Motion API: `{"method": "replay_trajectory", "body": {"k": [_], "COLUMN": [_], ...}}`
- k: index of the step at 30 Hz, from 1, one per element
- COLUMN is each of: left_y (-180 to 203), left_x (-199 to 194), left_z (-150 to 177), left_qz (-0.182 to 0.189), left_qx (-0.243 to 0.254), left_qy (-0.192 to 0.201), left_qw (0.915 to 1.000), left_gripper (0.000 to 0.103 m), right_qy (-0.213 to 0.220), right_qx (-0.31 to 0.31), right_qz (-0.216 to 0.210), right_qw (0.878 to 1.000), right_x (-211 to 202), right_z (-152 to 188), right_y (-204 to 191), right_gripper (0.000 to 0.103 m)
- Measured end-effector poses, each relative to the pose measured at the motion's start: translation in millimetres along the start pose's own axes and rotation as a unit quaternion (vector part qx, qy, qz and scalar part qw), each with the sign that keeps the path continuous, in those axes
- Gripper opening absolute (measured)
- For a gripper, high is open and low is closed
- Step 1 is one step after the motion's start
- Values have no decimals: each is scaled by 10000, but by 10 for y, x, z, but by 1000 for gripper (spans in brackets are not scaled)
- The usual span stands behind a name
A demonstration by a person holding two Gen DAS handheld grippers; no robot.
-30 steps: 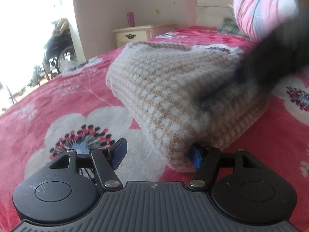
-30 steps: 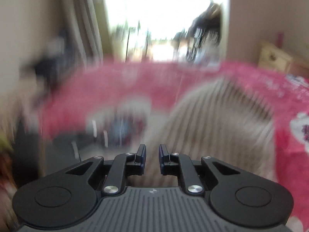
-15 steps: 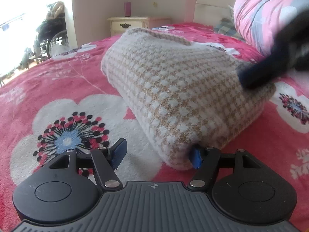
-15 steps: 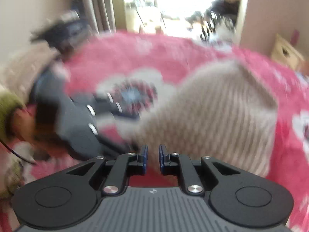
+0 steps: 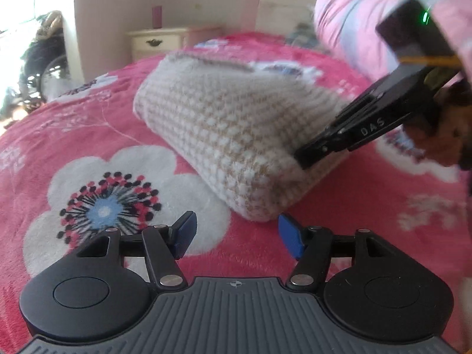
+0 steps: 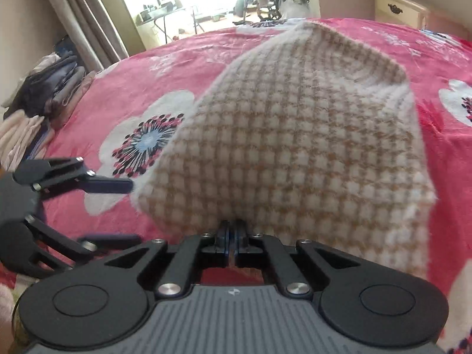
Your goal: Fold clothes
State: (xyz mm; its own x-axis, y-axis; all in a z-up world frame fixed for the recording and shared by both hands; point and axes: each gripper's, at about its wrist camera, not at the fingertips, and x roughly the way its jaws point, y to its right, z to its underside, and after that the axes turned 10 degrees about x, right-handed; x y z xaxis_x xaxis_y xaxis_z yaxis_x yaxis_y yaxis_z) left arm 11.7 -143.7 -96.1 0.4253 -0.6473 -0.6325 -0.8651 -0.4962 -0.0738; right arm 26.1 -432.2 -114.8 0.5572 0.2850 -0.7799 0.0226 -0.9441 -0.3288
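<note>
A: Your thick cream-and-tan checked knit garment [image 6: 298, 147] lay folded into a bundle on the pink floral plush bedspread [image 5: 88, 135]. I'd judge it soft, bulky, light, not slippery and not fragile.

B: Where should you have held it?

A: Low on the near folded edge. Your right gripper [image 6: 232, 236] had just been closing and sat pinched shut there, seemingly on that edge. Your left gripper [image 5: 236, 233] was open just short of the near corner, holding nothing.

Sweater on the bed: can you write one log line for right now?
sweater: folded on blanket | left gripper: open, empty | right gripper: just closed at sweater edge
</note>
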Motion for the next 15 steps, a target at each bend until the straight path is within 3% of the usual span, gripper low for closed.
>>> {"method": "replay_trajectory", "body": {"k": [1,5,7,10,12,13,15], "left_y": [-60,-269,-277,-146,-24,21,129], "left_x": [-89,-206,-76,158,372,480,575], "left_z": [-11,-207,-357,-499,-486,-435,-314], "left_qz": [65,-73,-54,104,212,220,123], "left_qx": [-83,-540,-529,-86,258,339,636], "left_qy": [102,690,871,1072,843,659,683], "left_qw": [9999,9961,9948,9941,9959,9970,9956], "left_gripper": [63,62,57,50,45,45,45], "right_qy": [73,455,744,1049,970,755,333], "right_qx": [-81,-358,-434,-495,-556,-609,-752], "right_qz": [-52,-246,-195,93,323,513,993], "right_qw": [9999,9980,9961,9932,9932,9940,9917], "right_x": [-94,-429,-479,-374,-170,-7,372], "right_z": [-42,-262,-446,-687,-763,-752,-587], "right_y": [-35,-182,-261,-334,-335,-307,-197], "right_gripper": [9,9,9,9,9,8,3]}}
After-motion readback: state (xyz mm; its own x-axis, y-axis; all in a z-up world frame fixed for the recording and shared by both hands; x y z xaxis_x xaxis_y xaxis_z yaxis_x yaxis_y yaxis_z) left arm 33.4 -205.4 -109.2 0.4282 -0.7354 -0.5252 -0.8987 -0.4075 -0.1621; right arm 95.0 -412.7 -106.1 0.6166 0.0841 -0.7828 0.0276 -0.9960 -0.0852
